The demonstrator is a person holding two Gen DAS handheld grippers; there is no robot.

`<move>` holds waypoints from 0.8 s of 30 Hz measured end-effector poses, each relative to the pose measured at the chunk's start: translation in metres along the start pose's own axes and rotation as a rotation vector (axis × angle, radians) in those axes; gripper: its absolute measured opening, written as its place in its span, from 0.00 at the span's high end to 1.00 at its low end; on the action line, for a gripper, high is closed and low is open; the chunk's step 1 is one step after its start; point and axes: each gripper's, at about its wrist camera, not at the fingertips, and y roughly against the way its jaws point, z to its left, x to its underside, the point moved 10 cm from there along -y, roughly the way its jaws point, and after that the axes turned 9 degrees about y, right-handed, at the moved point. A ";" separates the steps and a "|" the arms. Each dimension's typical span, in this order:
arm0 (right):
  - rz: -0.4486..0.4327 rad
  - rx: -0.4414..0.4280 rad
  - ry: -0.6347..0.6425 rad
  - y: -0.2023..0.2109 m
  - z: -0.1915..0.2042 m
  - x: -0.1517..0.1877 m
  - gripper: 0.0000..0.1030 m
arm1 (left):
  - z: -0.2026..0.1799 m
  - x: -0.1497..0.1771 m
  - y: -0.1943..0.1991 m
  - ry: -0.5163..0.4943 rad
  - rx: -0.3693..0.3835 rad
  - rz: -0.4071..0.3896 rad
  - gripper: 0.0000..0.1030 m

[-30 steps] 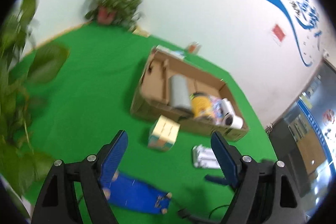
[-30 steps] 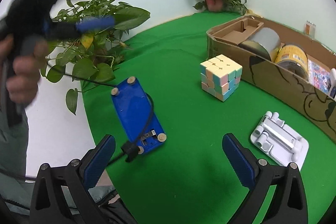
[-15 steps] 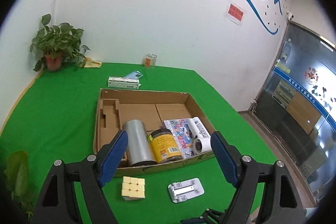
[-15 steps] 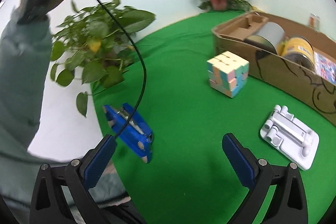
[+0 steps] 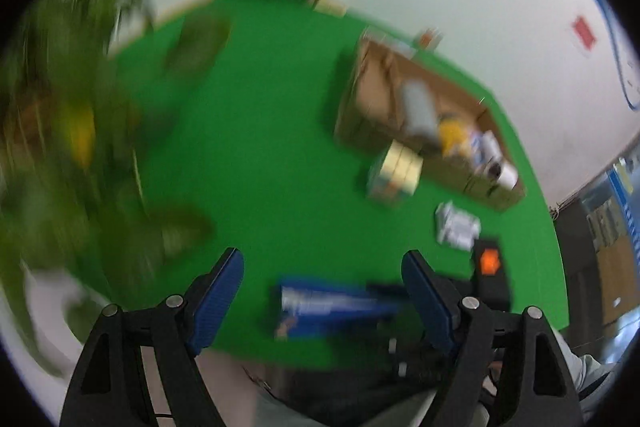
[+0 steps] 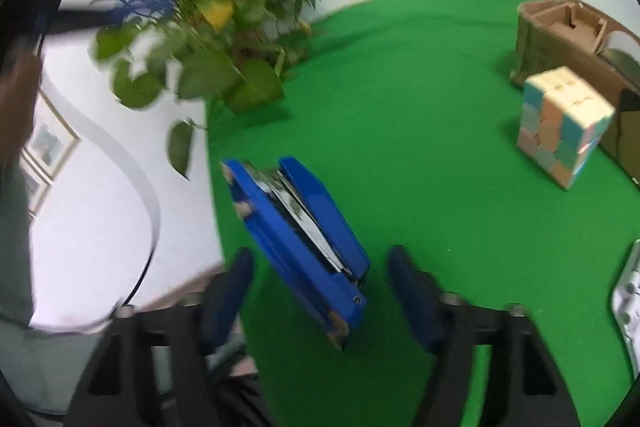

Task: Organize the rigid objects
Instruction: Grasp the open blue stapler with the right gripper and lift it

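While the left gripper (image 5: 322, 295) hangs released, the right gripper (image 6: 320, 291) has just been closing its fingers around the blue stapler (image 6: 298, 245) without yet gripping it, so pickup looks imminent.

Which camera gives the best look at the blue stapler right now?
The right wrist view. There the blue stapler fills the lower middle, fairly sharp, lying on its side on the green cloth with its metal strip showing. In the left wrist view it is only a motion-blurred blue bar near the bottom.
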 end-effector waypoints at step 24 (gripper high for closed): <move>-0.113 0.523 -0.618 0.141 -0.117 0.127 0.68 | -0.182 0.102 -0.183 -0.159 0.360 0.471 0.43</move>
